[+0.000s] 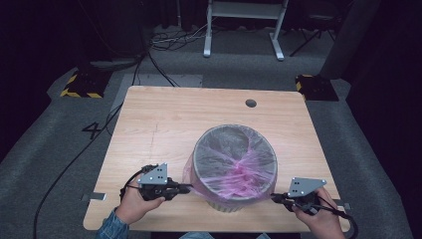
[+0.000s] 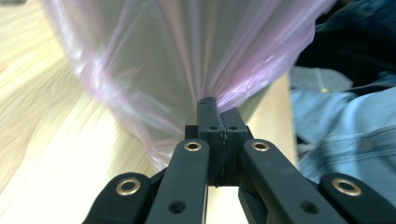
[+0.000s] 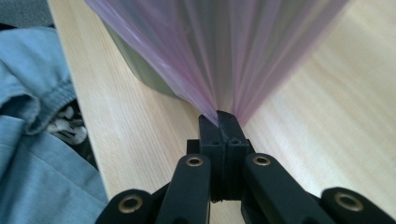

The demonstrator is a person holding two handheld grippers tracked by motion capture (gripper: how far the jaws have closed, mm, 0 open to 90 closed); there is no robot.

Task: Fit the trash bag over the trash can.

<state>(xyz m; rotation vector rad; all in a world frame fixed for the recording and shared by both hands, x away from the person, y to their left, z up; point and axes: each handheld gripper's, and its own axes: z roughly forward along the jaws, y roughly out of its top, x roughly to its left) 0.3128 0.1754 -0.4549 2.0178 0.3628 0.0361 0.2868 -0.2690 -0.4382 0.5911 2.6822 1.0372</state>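
Observation:
A grey round bin point(image 1: 234, 201) stands on the near half of the wooden table point(image 1: 164, 119), lined with a thin pink plastic bag point(image 1: 239, 167) that is folded over its rim. My left gripper point(image 1: 188, 188) is at the bin's left side, shut on the bag's hem point(image 2: 187, 60), which fans out taut from the pinched jaws. On the bin's right side, my right gripper point(image 1: 273, 197) is also shut on the bag's film point(image 3: 219, 51), stretched into tight pleats. The bin's grey wall point(image 3: 144, 77) shows behind the film.
A round cable hole point(image 1: 251, 103) sits near the table's far edge. Beyond the table are a white frame point(image 1: 244, 25), floor cables point(image 1: 169, 42) and two yellow-black striped bases point(image 1: 82, 84). The person's blue sleeve point(image 2: 345, 135) lies close to the near table edge.

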